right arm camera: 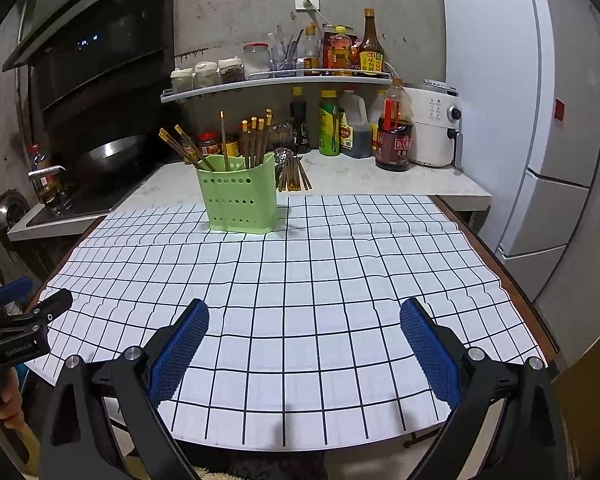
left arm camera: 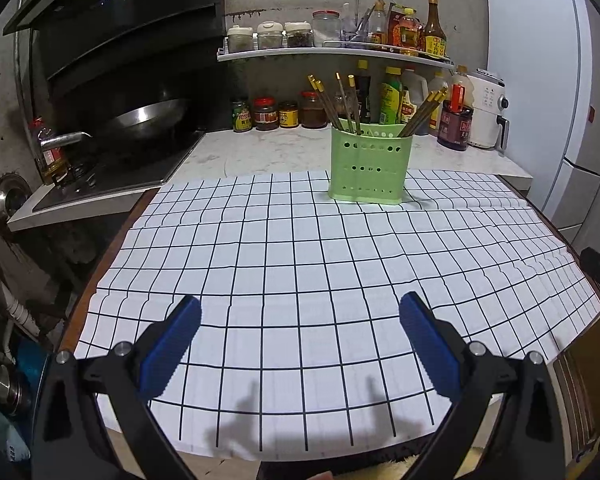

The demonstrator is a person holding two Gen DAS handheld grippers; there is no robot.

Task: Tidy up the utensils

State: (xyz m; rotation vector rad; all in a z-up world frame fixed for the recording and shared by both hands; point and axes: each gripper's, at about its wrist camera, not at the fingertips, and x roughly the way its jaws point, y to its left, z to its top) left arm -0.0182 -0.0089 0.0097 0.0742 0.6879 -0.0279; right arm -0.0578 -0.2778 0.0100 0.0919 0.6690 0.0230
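A pale green perforated utensil holder (left arm camera: 367, 166) (right arm camera: 239, 197) stands upright at the far side of the grid-patterned cloth (left arm camera: 320, 264) (right arm camera: 284, 280). Several brown chopsticks with gold tips (left arm camera: 340, 102) (right arm camera: 256, 140) stick out of it. More chopsticks and a metal spoon (right arm camera: 294, 172) lie on the marble counter behind the holder. My left gripper (left arm camera: 300, 312) hovers open over the near edge of the cloth, nothing between its blue pads. My right gripper (right arm camera: 304, 316) is likewise open and empty. The left gripper (right arm camera: 16, 320) also shows at the left edge of the right wrist view, held by a hand.
A stove with a wok (left arm camera: 148, 116) sits at the far left. Sauce jars and bottles (left arm camera: 284, 114) line the back wall and the shelf (left arm camera: 332, 52). A white air fryer (right arm camera: 434, 128) and a white fridge (right arm camera: 520, 120) stand on the right. The table's wooden edge (right arm camera: 512, 280) borders the cloth.
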